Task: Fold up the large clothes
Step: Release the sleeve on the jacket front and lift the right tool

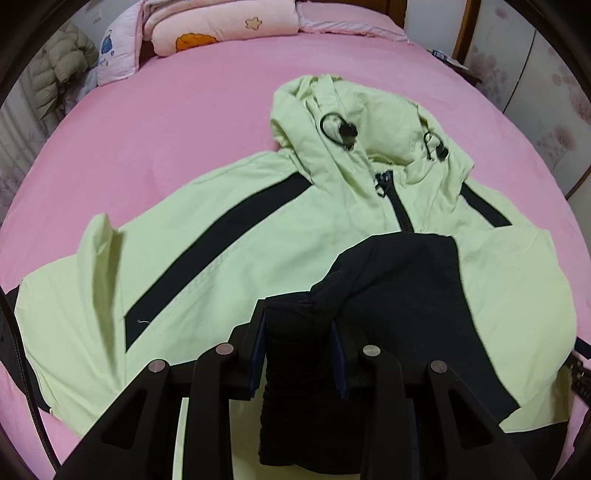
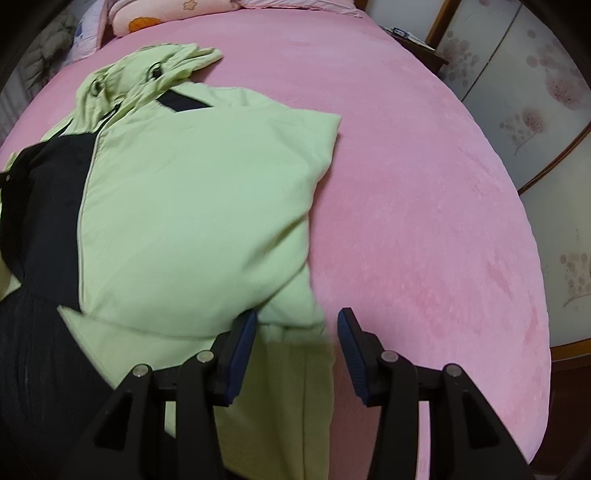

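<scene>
A pale green hooded jacket (image 1: 229, 236) with black stripes and a black zip lies front-up on the pink bed, hood toward the pillows. My left gripper (image 1: 301, 332) is shut on the jacket's black ribbed sleeve cuff (image 1: 299, 332), held over the jacket's chest; the black sleeve end drapes from it. In the right wrist view the jacket (image 2: 192, 206) fills the left, its right side folded inward. My right gripper (image 2: 297, 325) is open, its jaws astride the green edge at the jacket's lower right corner.
The pink bed sheet (image 2: 424, 206) extends to the right of the jacket. Pink pillows and a rolled quilt (image 1: 221, 22) lie at the head of the bed. A grey padded coat (image 1: 59, 70) hangs at the left. Patterned wardrobe doors (image 2: 517, 92) stand at the right.
</scene>
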`<state>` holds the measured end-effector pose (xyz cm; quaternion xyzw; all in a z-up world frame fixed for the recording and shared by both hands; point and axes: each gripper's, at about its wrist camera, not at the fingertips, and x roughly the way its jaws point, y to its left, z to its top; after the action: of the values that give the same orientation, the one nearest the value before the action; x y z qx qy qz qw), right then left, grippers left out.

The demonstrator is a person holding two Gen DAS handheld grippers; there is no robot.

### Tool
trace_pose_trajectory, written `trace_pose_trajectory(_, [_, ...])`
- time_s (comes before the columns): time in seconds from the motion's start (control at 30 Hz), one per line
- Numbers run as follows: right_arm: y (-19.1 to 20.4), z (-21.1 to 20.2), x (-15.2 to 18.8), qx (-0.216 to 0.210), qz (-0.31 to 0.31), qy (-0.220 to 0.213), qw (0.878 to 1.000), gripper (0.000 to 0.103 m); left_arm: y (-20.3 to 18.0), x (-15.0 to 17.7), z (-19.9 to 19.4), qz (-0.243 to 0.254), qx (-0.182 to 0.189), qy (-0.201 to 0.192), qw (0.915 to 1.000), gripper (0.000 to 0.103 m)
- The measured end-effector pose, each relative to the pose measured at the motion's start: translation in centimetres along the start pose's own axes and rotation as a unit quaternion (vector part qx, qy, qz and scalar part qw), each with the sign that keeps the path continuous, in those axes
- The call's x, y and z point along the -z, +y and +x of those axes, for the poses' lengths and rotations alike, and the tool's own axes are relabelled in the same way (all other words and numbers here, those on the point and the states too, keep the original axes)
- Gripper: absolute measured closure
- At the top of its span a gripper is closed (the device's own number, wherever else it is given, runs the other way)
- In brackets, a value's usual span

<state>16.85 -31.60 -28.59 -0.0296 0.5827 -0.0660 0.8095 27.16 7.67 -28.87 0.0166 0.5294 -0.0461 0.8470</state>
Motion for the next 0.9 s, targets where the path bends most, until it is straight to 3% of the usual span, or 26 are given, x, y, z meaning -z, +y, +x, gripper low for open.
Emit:
trace_pose_trajectory(0.07, [-1.0, 0.8, -0.2, -0.019, 0.039, 0.005, 0.999, 0.073, 0.1, -0.1, 1.0, -0.005, 0.002, 0.007, 1.0000, 0.072])
trace_pose_trajectory(0.1, [-1.4, 1.2, -0.2, -0.030, 0.060, 0.009, 0.998, 0.075, 0.1, -0.2, 1.7, -0.007, -0.002, 0.011, 0.9999, 0.072])
trace_pose_trajectory(0.17, [-1.5, 1.4, 0.1, -0.029, 0.073, 0.009, 0.997, 0.075, 0.5, 0.3, 2.7, -0.005, -0.015, 0.022, 0.9996, 0.064])
trace_pose_trajectory(0.3, [-1.1, 1.4, 0.4, -0.018, 0.072, 0.016, 0.997, 0.074, 0.9, 0.7, 4.1, -0.003, -0.028, 0.033, 0.9991, 0.060])
trace_pose_trajectory(0.47, [-1.1, 0.0, -0.2, -0.032, 0.076, 0.030, 0.996, 0.072, 0.6, -0.1, 1.8, -0.004, -0.040, 0.034, 0.9986, 0.059])
trace_pose_trajectory(0.6, [-0.1, -3.3, -0.8, -0.058, 0.069, -0.004, 0.996, 0.072, 0.6, -0.1, -2.5, -0.023, -0.048, -0.005, 0.9986, 0.048])
trace_pose_trajectory(0.67, [1.1, -4.7, -1.4, -0.075, 0.056, -0.027, 0.995, 0.072, 0.2, 0.3, -4.4, -0.041, -0.033, -0.022, 0.9983, 0.047])
trace_pose_trajectory(0.83, [5.4, -4.1, -3.5, -0.132, 0.019, -0.038, 0.990, 0.072, -1.9, 2.1, -4.1, -0.059, 0.002, 0.001, 0.9982, 0.047])
trace_pose_trajectory(0.9, [6.9, -2.3, -3.9, -0.139, 0.003, -0.024, 0.990, 0.081, -3.1, 2.7, -2.7, -0.054, 0.003, 0.024, 0.9983, 0.047])
